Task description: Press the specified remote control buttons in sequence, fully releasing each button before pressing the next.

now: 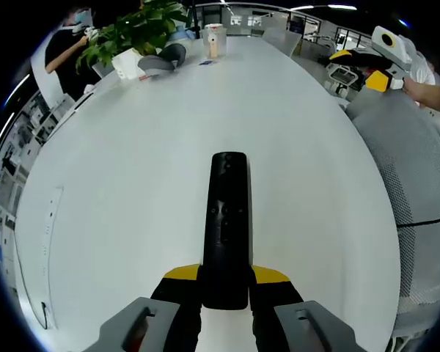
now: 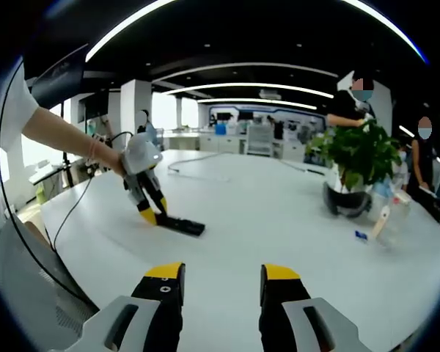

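While my left gripper (image 1: 224,293) clamps remote (image 1: 227,220) near end, flat on counter (image 1: 117,220), long axis straight ahead; right gripper (image 2: 222,282), jaws wide, well apart, remote off to its left.

I'm in an open office: long white table (image 2: 279,213), potted plant (image 2: 356,158), mesh chair (image 1: 414,183), ceiling light strips (image 2: 249,86), desks behind.

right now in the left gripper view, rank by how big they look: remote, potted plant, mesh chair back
1. mesh chair back, largest as it appears
2. remote, clamped between the left gripper jaws
3. potted plant

Unsure for real size: the remote sits right at the camera and the plant is far across the table.
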The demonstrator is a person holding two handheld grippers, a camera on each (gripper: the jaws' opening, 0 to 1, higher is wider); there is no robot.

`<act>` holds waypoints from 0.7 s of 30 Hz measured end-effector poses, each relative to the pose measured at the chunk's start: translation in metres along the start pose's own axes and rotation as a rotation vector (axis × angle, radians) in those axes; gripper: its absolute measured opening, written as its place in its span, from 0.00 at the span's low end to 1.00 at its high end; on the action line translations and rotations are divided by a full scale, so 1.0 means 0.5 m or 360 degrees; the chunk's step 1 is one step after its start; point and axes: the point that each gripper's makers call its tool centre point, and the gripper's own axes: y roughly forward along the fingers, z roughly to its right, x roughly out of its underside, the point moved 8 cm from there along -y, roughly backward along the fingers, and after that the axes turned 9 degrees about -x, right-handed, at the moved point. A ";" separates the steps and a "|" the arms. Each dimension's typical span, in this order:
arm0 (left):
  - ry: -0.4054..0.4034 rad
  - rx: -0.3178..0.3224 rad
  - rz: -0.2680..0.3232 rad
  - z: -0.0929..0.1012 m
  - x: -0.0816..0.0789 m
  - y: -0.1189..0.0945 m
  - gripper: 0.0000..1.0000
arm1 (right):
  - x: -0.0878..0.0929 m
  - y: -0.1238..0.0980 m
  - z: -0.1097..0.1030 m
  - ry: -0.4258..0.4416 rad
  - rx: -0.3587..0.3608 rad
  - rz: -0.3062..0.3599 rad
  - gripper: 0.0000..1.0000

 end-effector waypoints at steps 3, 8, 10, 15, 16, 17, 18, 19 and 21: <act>0.0003 0.0001 0.0001 0.006 0.000 -0.001 0.24 | 0.000 0.000 0.001 0.0008 0.0000 0.0003 0.38; -0.0006 -0.0011 0.0007 0.013 0.001 -0.002 0.24 | 0.001 0.001 -0.001 0.0006 -0.0009 -0.0007 0.37; -0.0002 -0.0011 0.0003 0.022 0.002 -0.004 0.24 | 0.002 0.002 -0.002 0.0004 -0.0012 -0.0015 0.37; 0.0005 -0.0016 -0.0029 0.028 -0.001 -0.004 0.24 | 0.003 0.002 -0.002 0.0005 -0.0017 -0.0024 0.36; 0.0009 -0.0015 -0.0029 0.029 -0.001 -0.005 0.24 | 0.003 0.002 -0.002 0.0005 -0.0017 -0.0024 0.36; 0.0010 -0.0013 -0.0029 0.031 -0.001 -0.005 0.24 | 0.003 0.002 -0.003 0.0004 -0.0017 -0.0025 0.36; 0.0009 -0.0012 -0.0028 0.032 0.000 -0.005 0.24 | 0.003 0.002 -0.002 0.0005 -0.0016 -0.0024 0.36; 0.0010 -0.0010 -0.0026 0.033 0.000 -0.006 0.24 | 0.003 0.001 -0.002 0.0006 -0.0015 -0.0021 0.36; 0.0013 -0.0008 -0.0024 0.037 0.000 -0.007 0.24 | 0.002 0.001 -0.002 0.0007 -0.0013 -0.0018 0.36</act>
